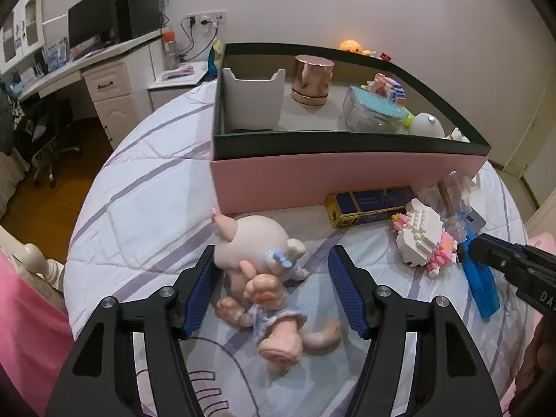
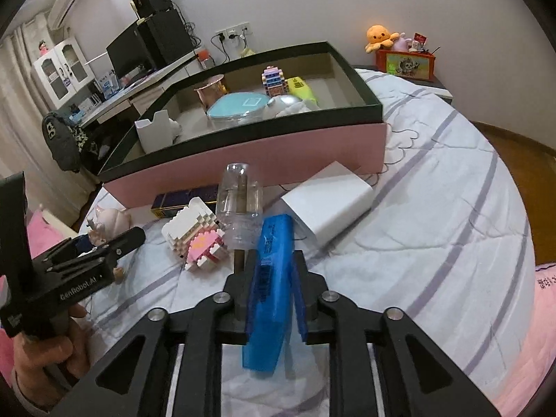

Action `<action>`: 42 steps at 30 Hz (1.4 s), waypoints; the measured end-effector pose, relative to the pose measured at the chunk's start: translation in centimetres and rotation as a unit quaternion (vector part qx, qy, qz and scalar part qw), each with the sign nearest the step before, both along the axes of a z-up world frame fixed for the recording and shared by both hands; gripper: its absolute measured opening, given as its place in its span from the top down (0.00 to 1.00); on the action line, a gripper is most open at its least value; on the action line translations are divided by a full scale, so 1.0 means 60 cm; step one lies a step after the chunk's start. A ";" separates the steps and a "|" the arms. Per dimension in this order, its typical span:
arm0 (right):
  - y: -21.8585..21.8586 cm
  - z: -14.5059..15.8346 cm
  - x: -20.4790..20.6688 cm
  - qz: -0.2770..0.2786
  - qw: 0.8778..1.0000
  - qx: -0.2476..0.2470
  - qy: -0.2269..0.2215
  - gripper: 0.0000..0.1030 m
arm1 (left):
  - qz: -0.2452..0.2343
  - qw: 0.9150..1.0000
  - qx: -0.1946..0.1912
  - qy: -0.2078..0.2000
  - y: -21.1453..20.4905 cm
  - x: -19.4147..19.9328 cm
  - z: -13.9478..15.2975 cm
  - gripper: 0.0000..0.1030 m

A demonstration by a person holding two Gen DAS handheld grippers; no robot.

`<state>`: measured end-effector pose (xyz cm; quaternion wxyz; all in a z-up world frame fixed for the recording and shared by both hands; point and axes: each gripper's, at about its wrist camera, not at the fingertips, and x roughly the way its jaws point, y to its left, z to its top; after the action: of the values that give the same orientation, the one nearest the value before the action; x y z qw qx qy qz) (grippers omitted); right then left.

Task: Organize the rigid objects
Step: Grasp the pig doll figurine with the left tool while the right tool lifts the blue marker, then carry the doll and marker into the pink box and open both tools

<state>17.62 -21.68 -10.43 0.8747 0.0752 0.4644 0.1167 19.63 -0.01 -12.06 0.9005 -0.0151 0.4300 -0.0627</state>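
A pink pig doll in a pale blue dress lies on the bed between the open fingers of my left gripper. My right gripper is shut on a blue flat box with a clear plastic bottle part in front of it. A pink box with a dark rim stands behind, holding a white holder, a copper cylinder, a round clear tub with teal lid and brick toys. A white and pink brick model lies to the right of the doll.
A dark blue and gold carton lies against the pink box. A white box lies on the bed at the right. The bed's edge drops to a wood floor at left, with a desk beyond.
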 end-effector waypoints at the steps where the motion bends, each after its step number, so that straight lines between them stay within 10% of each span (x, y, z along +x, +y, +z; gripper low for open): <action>1: 0.006 -0.003 -0.001 0.008 1.000 -0.006 -0.004 0.64 | 0.000 1.000 -0.003 0.000 0.001 0.001 0.000 0.36; 9: 0.002 0.004 -0.019 0.010 1.000 -0.018 -0.019 0.75 | 0.007 0.999 -0.031 -0.004 0.025 -0.006 0.003 0.59; 25: -0.003 0.105 -0.038 0.020 0.996 0.009 -0.082 0.75 | -0.007 0.998 -0.046 -0.037 0.020 -0.043 0.064 0.59; 42: 0.017 0.191 0.101 0.031 0.989 -0.006 -0.144 0.75 | -0.024 0.992 -0.040 -0.115 -0.005 0.050 0.178 0.59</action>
<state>23.66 -20.64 1.06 0.9288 0.0381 0.3365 0.1503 22.64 -0.31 -1.36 0.9408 -0.0338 0.3211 -0.1030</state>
